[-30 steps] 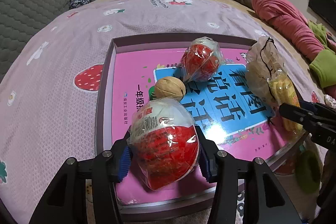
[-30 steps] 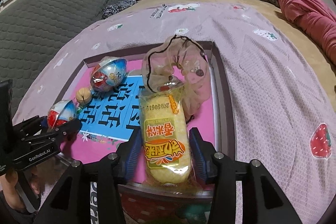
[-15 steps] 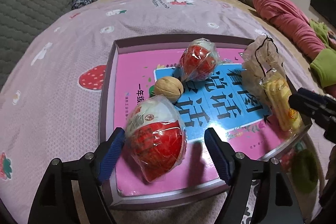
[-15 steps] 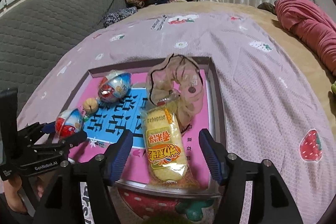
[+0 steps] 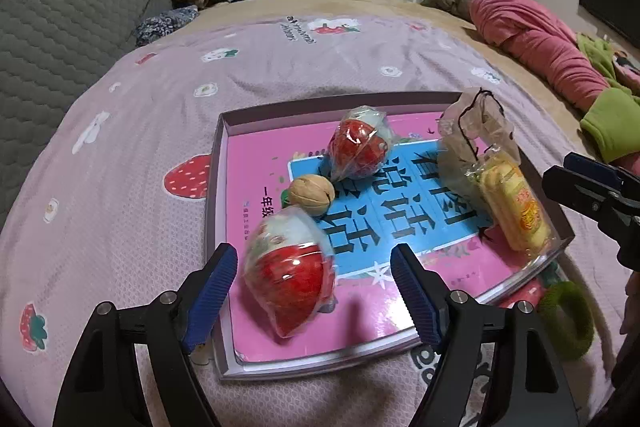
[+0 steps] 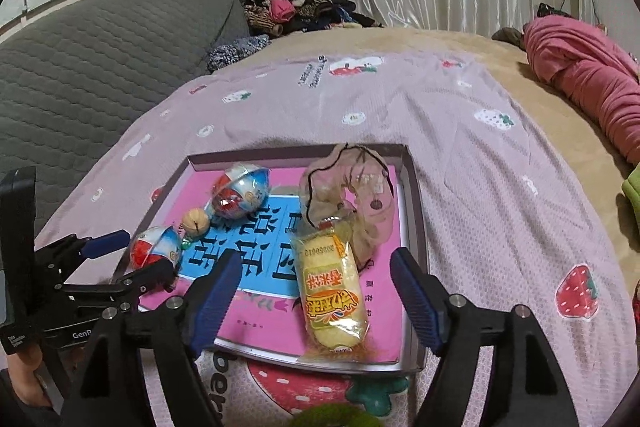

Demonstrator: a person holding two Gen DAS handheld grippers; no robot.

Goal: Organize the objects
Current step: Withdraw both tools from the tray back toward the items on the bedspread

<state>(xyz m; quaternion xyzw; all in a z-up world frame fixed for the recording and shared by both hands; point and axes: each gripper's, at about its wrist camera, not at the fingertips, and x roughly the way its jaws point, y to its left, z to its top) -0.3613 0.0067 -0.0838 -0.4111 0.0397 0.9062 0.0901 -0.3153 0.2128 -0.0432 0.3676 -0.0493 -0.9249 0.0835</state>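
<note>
The jaws of the left gripper stand wide apart, with the near wrapped egg between them but clear of both blue pads; those of the right gripper are opening around the yellow snack pack, also untouched. Both things lie in the shallow tray on the strawberry-print bedspread, the egg at its near left corner, the snack along its right edge. A walnut sits just behind the egg, a second wrapped egg further back, and a sheer scrunchie touches the snack's far end. The left wrist view shows the eggs' red halves and a green ring off the tray's near right corner. The right wrist view shows their blue printed sides and a hand under the left gripper.
</note>
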